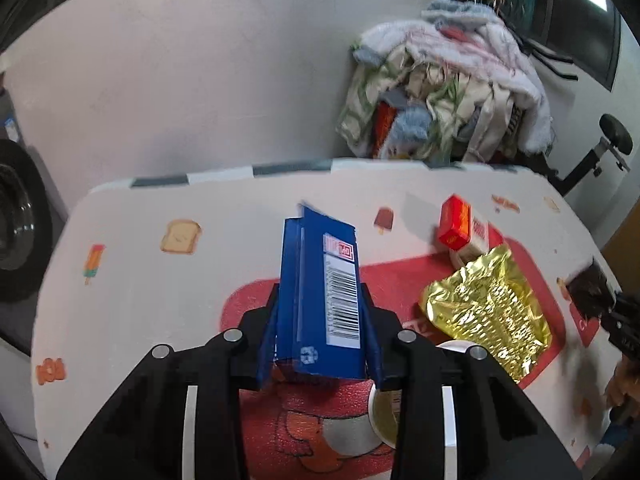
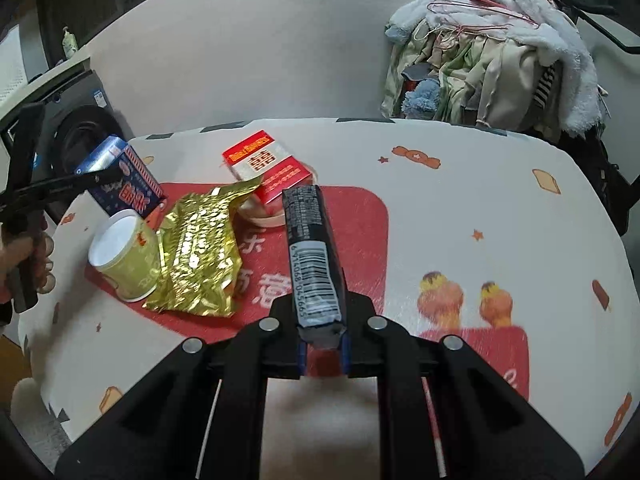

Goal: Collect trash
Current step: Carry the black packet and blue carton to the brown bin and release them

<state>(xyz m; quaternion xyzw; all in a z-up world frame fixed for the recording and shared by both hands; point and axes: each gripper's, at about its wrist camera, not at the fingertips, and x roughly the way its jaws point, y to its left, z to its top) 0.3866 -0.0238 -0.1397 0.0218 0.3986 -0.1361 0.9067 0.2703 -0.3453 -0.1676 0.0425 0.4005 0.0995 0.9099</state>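
Observation:
My left gripper is shut on a blue carton with a barcode, held above the table; the carton also shows in the right wrist view. My right gripper is shut on a dark narrow box with a barcode; its dark end shows in the left wrist view. On the red mat lie a gold foil bag, a yellow paper cup, and a red and white box resting on a white dish.
The table carries a white cloth with cartoon food prints and a red mat. A heap of clothes and towels stands behind the table at the right. A washing machine is behind the table's left end.

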